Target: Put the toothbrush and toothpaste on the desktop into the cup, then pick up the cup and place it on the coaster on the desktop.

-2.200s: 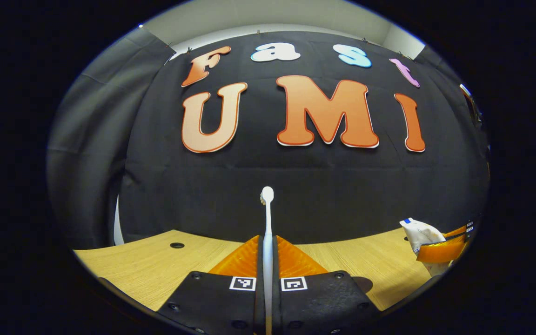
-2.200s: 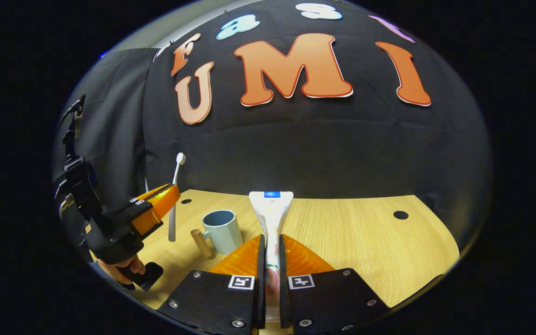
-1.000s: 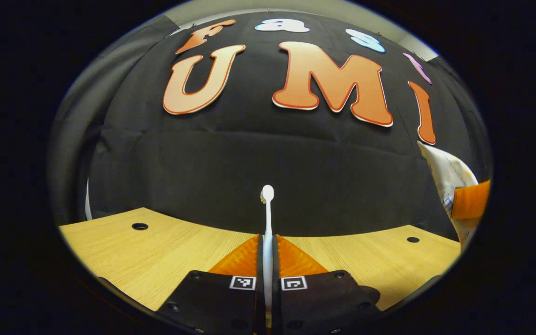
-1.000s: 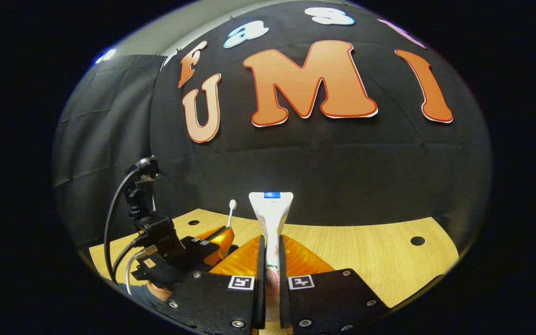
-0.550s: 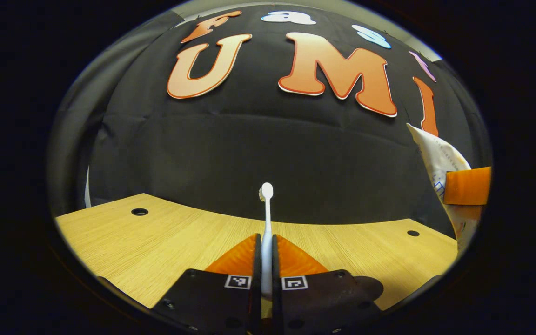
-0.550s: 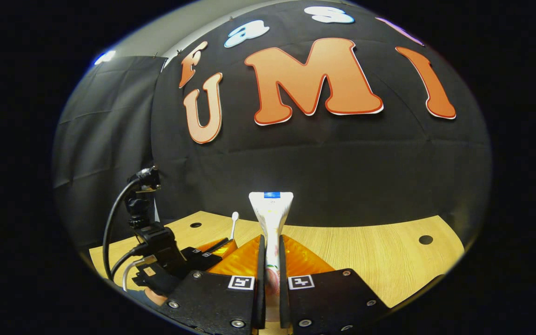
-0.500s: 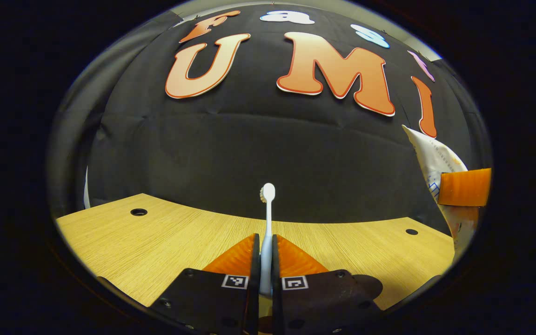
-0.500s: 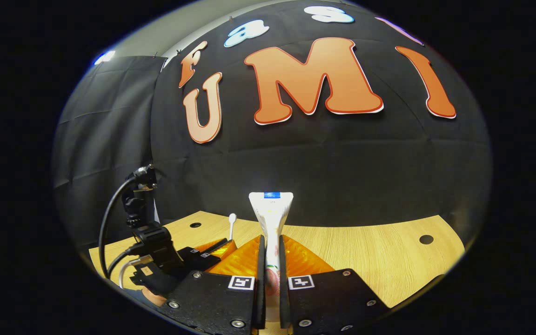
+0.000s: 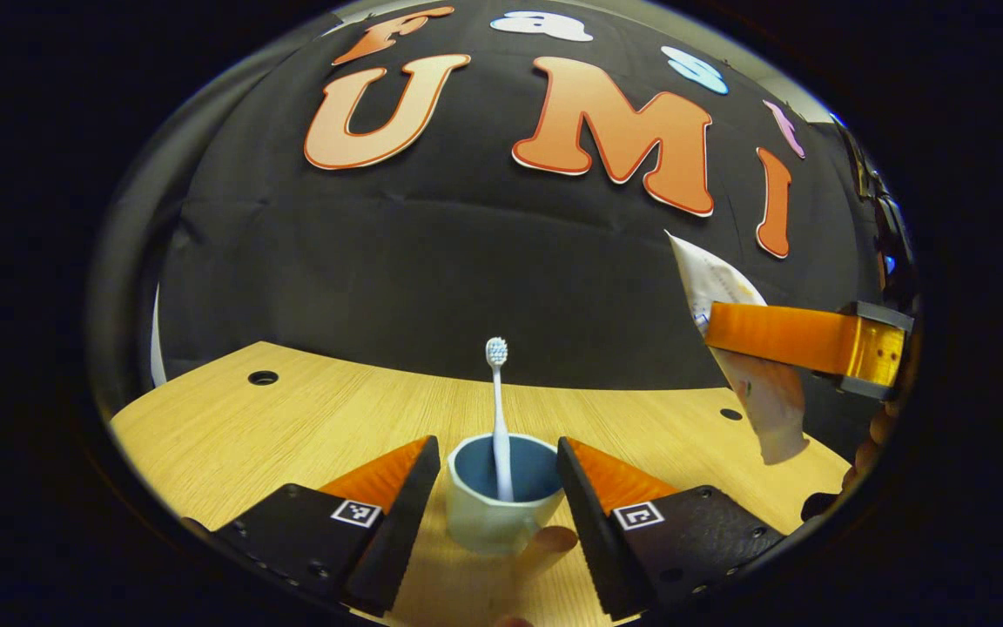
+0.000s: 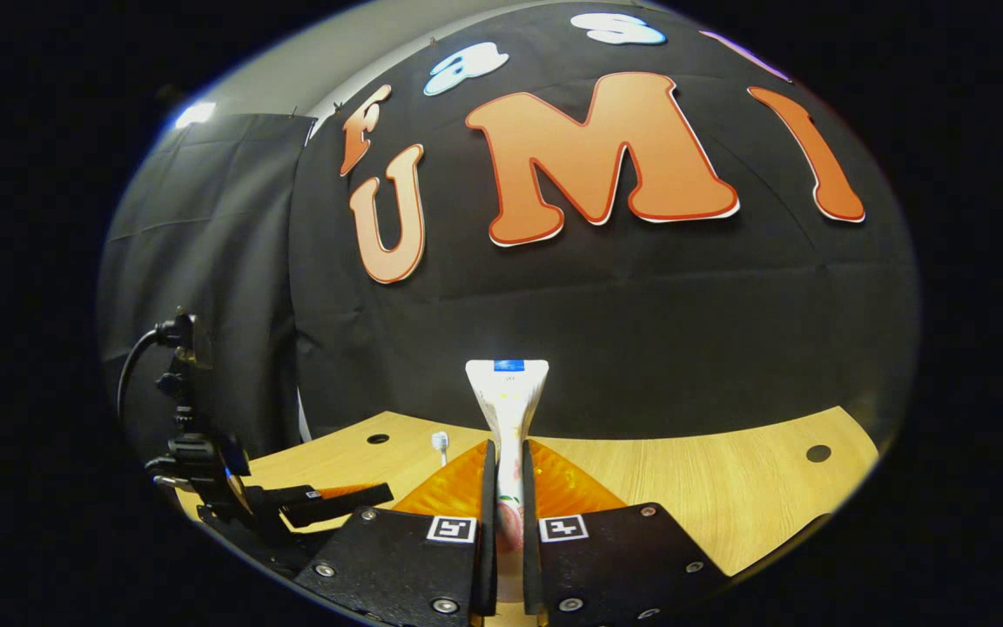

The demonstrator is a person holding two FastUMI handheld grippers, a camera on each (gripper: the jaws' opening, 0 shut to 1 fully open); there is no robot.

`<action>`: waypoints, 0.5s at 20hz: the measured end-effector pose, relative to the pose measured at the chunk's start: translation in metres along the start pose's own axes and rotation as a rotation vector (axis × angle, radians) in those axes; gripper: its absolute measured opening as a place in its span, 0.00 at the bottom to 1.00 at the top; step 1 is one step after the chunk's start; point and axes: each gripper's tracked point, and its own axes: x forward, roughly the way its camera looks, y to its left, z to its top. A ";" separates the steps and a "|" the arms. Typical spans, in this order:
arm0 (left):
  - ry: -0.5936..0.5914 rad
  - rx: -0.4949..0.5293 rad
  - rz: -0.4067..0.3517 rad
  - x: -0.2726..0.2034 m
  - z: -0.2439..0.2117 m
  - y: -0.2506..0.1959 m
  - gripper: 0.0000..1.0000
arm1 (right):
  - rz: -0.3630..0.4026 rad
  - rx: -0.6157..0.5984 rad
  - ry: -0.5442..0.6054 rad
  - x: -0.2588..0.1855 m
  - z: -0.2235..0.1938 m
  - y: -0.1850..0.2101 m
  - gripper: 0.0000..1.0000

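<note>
Left gripper view: toothbrush (image 9: 498, 409) upright in cup (image 9: 501, 505) | toothpaste (image 10: 508, 409) clamped

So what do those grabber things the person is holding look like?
Each one is a two-finger claw. The left gripper and right gripper both have chunky black bodies with small screws and little black-and-white square code stickers near the fingers. The fingers are wedge-shaped with ribbed faces. In the right gripper view, the left gripper's back end carries a black mount with a looping black cable.
</note>
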 end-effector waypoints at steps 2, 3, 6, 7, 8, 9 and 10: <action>0.020 0.013 -0.018 -0.012 -0.005 0.002 0.91 | 0.025 0.001 -0.024 0.010 0.004 0.012 0.12; 0.031 0.009 -0.028 -0.018 -0.008 0.003 0.95 | 0.032 0.004 -0.040 0.014 0.005 0.016 0.12; 0.030 0.062 -0.003 -0.040 -0.011 0.018 0.97 | 0.079 0.007 -0.073 0.032 0.001 0.040 0.12; 0.024 0.066 0.005 -0.045 -0.008 0.024 0.96 | 0.087 0.012 -0.072 0.037 -0.002 0.044 0.12; 0.033 0.071 -0.009 -0.050 -0.008 0.026 0.97 | 0.090 0.018 -0.074 0.042 -0.004 0.047 0.12; 0.038 0.081 -0.006 -0.054 -0.010 0.030 0.97 | 0.087 0.027 -0.089 0.048 -0.003 0.050 0.12; 0.029 0.092 0.003 -0.058 -0.009 0.037 0.97 | 0.090 0.022 -0.096 0.052 -0.007 0.053 0.12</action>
